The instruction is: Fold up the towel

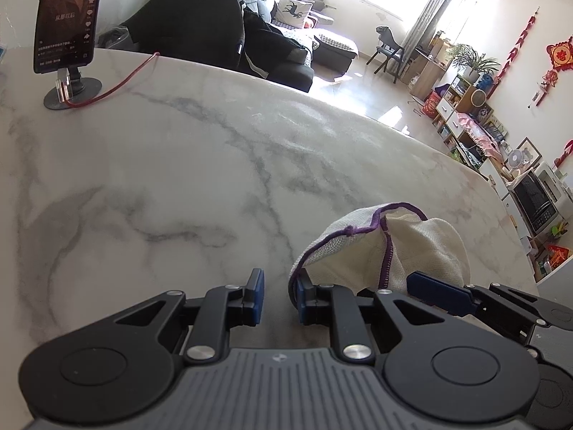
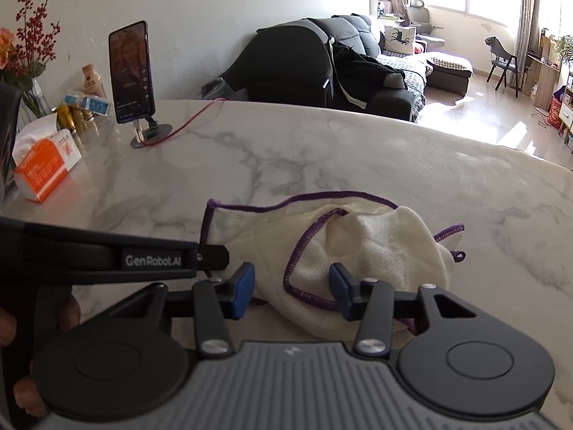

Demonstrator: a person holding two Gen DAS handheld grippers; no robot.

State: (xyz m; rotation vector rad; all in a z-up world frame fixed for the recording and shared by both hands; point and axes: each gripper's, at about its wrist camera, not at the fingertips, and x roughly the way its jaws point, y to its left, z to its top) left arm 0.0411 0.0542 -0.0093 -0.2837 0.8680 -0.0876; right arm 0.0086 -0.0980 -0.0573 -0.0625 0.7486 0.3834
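My towel: cream w/ purple stitched edging. Table: white marble w/ grey veins. My right gripper: black frame, blue pads, grey ribbed body; left gripper same colours. Phone at 11 o'clock: black, dark screen, on grey stand w/ red cable. Box at 9 o'clock: orange & white. Sofa at 1 o'clock: dark grey, maybe black, hard to tell in the glare.
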